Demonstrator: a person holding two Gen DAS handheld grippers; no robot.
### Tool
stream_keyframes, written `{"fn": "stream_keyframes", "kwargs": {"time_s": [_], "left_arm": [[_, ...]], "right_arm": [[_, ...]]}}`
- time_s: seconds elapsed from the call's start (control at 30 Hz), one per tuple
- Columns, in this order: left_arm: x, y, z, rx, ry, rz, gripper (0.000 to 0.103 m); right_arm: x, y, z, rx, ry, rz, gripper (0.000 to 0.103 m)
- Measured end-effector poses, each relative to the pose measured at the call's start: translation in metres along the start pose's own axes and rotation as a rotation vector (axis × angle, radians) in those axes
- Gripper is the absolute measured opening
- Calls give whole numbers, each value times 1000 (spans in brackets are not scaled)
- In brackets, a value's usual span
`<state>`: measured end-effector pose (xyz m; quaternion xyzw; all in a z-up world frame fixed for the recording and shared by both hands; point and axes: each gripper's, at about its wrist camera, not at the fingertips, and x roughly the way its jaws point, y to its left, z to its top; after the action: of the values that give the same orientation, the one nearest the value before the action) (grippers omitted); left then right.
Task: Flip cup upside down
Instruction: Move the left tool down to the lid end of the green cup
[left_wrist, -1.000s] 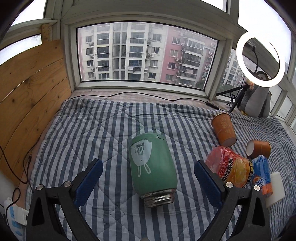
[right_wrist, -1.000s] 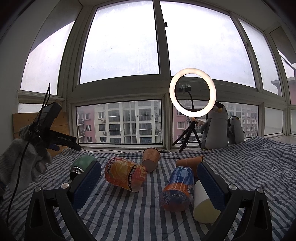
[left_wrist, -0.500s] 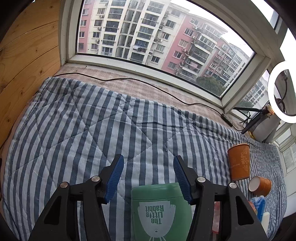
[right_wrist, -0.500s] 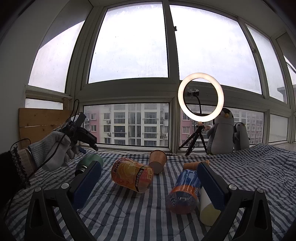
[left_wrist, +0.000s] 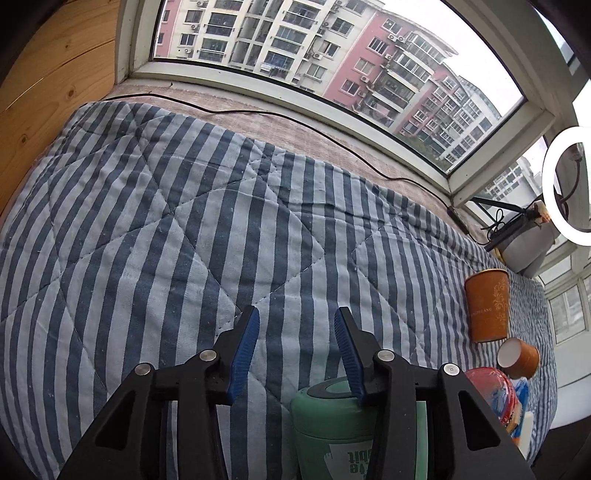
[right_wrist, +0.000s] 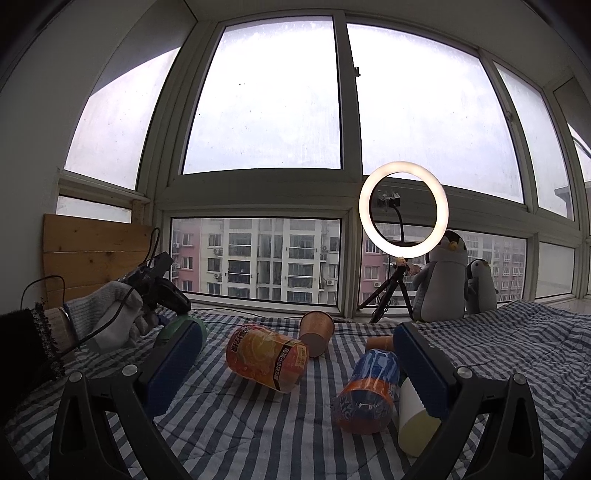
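Observation:
A green cup (left_wrist: 332, 424) with white lettering lies on its side on the striped quilt (left_wrist: 184, 229), at the bottom of the left wrist view. My left gripper (left_wrist: 295, 332) hangs over its closed end with the jaws partly closed. The right blue pad (left_wrist: 349, 363) overlaps the cup's rim; the left pad is off it. I cannot tell whether it grips. In the right wrist view the cup (right_wrist: 173, 328) shows under the gloved hand (right_wrist: 110, 325). My right gripper (right_wrist: 295, 365) is open and empty.
An orange paper cup (left_wrist: 487, 306) stands upside down at right, and another (left_wrist: 517, 358) lies on its side. An orange packet (right_wrist: 266, 358), a blue-orange bottle (right_wrist: 369, 391) and a white cup (right_wrist: 413, 421) lie on the quilt. A ring light (right_wrist: 404, 216) and plush penguins (right_wrist: 447, 280) are behind.
My left gripper has moved forward and down over the green cup and its jaws have narrowed from wide open. The right gripper has barely moved.

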<state>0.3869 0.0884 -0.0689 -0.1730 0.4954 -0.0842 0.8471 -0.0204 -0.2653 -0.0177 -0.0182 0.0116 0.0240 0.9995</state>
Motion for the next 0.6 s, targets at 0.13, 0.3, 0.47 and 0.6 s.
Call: {"fn": "stream_keyframes", "kwargs": {"time_s": [0.13,0.3,0.47,0.6], "left_arm": [[-10,-6,-20,9,3,-9,46],[-25,-20,-60,50,12,-34,46],[-36,-40,-100,79,26,-92,46],[-42,-62,-128,113,37,-126,46]], "right_arm": [[1,-2,-1,13,4,-6,102],[3,-6,-1,31,16,-10,102],[6,-11,-2,53,33,-15,102],[13,-16,-2,83,84,3,102]]}}
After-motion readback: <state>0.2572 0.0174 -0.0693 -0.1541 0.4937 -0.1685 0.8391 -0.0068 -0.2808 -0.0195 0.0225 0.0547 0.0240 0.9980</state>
